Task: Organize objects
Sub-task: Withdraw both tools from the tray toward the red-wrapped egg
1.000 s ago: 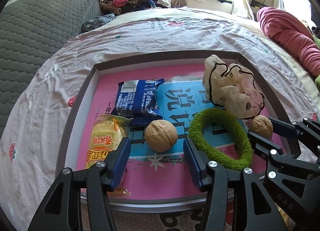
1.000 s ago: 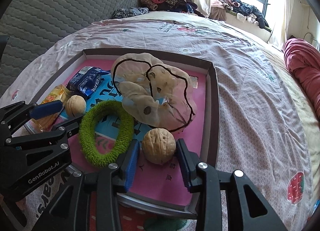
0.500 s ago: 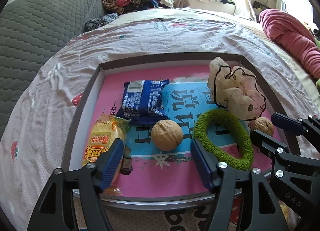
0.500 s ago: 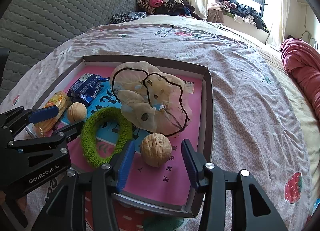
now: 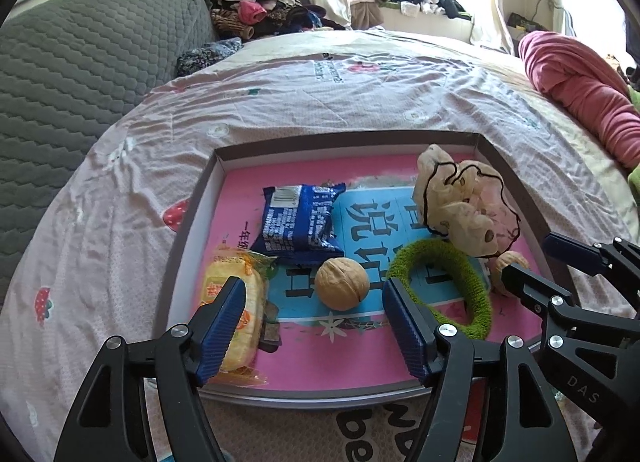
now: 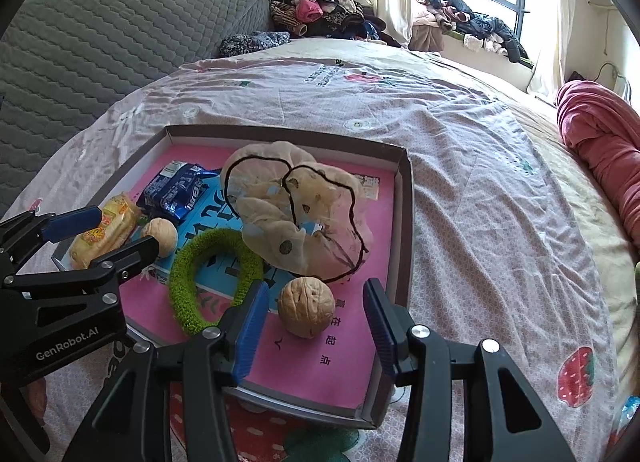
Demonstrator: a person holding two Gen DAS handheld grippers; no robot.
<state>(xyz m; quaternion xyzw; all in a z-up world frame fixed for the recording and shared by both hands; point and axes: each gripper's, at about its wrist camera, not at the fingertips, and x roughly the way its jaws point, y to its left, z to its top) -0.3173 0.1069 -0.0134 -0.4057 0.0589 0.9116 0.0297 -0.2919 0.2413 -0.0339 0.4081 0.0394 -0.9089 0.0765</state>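
Walnuts (image 5: 341, 288) (image 6: 306, 312) lie free between opening tongs (image 5: 314, 328) (image 6: 314, 326).

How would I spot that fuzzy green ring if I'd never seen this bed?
On the bed sits a shallow box with a pink floor. Near its front, between two walnuts, lies the green ring, below a sheer beige scrunchie. It is the only green, fuzzy loop there.

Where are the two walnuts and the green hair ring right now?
Left walnut (image 5: 341, 288), left wrist view, middle of its shell.
Right walnut (image 6: 306, 312), right wrist view, middle of its shell.
Green hair ring (image 6: 182, 282), right wrist view, its left band.
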